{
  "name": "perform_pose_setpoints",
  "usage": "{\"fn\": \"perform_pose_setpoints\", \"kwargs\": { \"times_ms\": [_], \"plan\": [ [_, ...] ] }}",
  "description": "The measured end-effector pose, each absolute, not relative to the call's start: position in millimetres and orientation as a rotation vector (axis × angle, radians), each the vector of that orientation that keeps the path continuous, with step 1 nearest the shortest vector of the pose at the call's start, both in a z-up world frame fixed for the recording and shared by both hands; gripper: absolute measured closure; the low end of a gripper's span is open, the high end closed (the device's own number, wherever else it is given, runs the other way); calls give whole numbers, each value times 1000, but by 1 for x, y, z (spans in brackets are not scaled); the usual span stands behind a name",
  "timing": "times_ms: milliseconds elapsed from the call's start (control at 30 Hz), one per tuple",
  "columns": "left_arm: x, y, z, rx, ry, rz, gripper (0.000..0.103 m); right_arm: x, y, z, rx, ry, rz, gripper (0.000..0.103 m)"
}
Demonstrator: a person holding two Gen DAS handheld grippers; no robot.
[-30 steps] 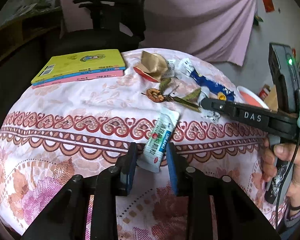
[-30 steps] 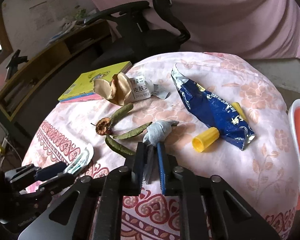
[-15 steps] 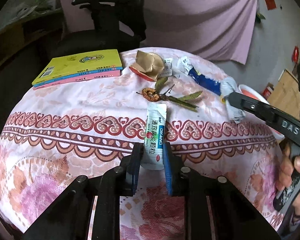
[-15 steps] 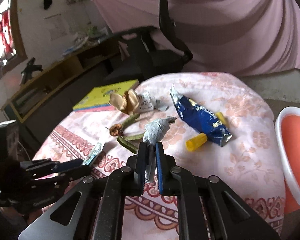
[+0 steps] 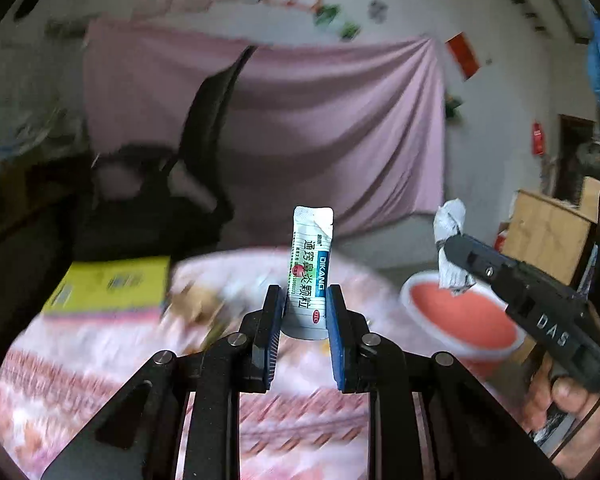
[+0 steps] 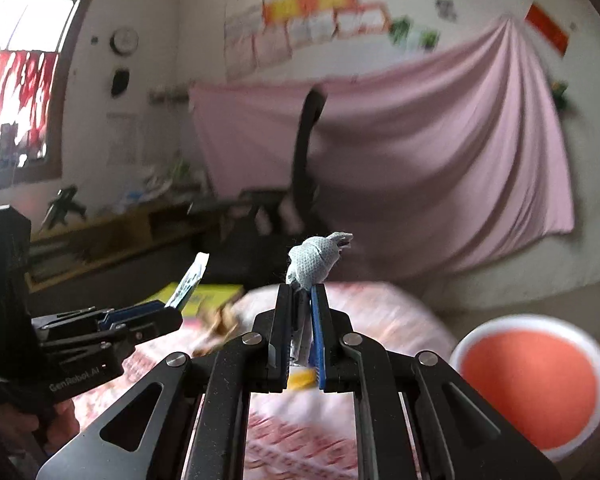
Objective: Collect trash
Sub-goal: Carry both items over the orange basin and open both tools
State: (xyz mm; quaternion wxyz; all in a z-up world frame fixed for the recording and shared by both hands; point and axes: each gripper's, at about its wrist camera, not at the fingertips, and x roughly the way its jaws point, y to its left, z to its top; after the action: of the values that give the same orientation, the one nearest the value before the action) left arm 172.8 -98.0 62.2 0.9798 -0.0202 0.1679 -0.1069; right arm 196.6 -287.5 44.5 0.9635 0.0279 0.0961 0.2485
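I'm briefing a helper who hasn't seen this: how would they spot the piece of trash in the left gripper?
Find the table's pink patterned cloth. Above it the left gripper has its jaws shut on an upright sachet. Unlike the crumpled grey wad nearby, it is flat, white and printed, with a blue DIKANG band.

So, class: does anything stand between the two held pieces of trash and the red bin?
Nothing visible does. The left gripper holds the sachet and the right gripper holds the grey wad, both above the table; the red bin sits open beside it.

Black left gripper (image 5: 302,312) with blue pads, silver screws; right gripper (image 6: 301,312) lettered "DAS".
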Motion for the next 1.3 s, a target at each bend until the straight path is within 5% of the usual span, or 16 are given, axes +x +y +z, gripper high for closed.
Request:
{"fn": "perform_pose_setpoints", "kwargs": {
  "times_ms": [533, 1300],
  "plan": [
    [210, -237, 89, 147, 136, -452, 84, 195, -392, 54, 141, 19, 166, 95],
    [308, -301, 38, 9, 596, -542, 84, 252, -459, 3, 253, 329, 28, 94]
  ]
}}
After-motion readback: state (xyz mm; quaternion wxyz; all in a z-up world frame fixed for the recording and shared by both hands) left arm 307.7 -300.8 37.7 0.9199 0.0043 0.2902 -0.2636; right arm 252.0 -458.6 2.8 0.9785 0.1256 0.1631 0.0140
